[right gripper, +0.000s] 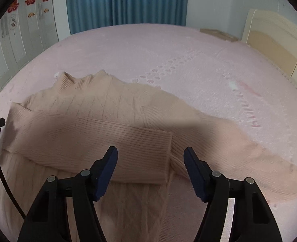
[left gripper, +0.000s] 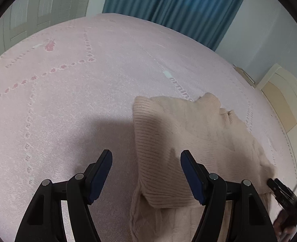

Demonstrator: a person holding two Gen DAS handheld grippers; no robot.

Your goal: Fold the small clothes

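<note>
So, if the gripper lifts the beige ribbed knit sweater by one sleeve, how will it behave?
The beige ribbed knit sweater will probably flop and drape, since its folded sleeve already lies limp across the body. It likely grips well: the ribbed surface looks rough, not slippery. On the pink patterned bedspread it may drag and bunch rather than slide.

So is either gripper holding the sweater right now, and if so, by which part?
Nothing is held. The left gripper and the right gripper both stand open above the sweater, with no knit pinched between their pads.
</note>
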